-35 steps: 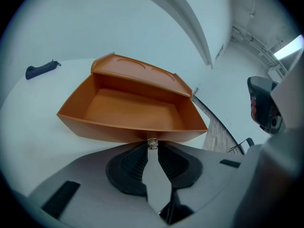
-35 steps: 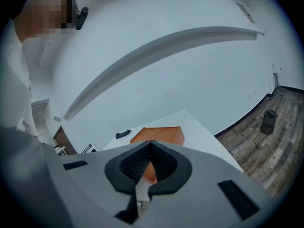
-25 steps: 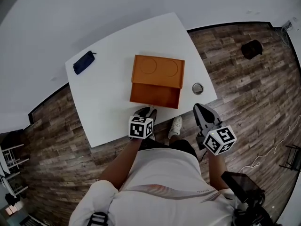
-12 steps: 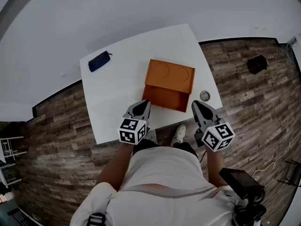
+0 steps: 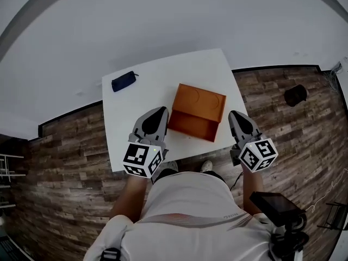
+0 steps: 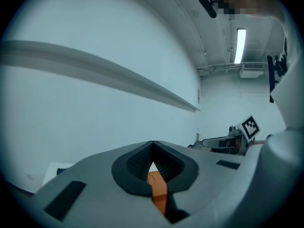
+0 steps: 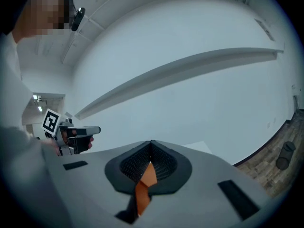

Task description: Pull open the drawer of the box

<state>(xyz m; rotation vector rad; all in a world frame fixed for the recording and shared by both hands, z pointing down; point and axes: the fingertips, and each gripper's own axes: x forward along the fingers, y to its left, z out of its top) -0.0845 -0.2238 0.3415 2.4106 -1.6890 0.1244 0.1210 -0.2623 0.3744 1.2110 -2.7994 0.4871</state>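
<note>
White table (image 5: pixel 130 118) at frame centre, against plain white wall (image 5: pixel 163 26); wood-plank floor (image 5: pixel 70 162) around it. Orange box (image 5: pixel 200 99) right of tabletop centre, drawer side (image 5: pixel 191 125) facing person; drawer extension unclear. Dark pouch (image 5: pixel 124 81) at table's upper left. Left gripper (image 5: pixel 159 112): jaws just closing, tips meeting, nothing between. Right gripper (image 5: pixel 235 115): jaws together, empty.

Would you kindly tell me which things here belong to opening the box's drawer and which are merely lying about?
Part of the job: orange box; its drawer; left gripper; right gripper.

Lying about: dark blue pouch on the table; black object on the floor.
</note>
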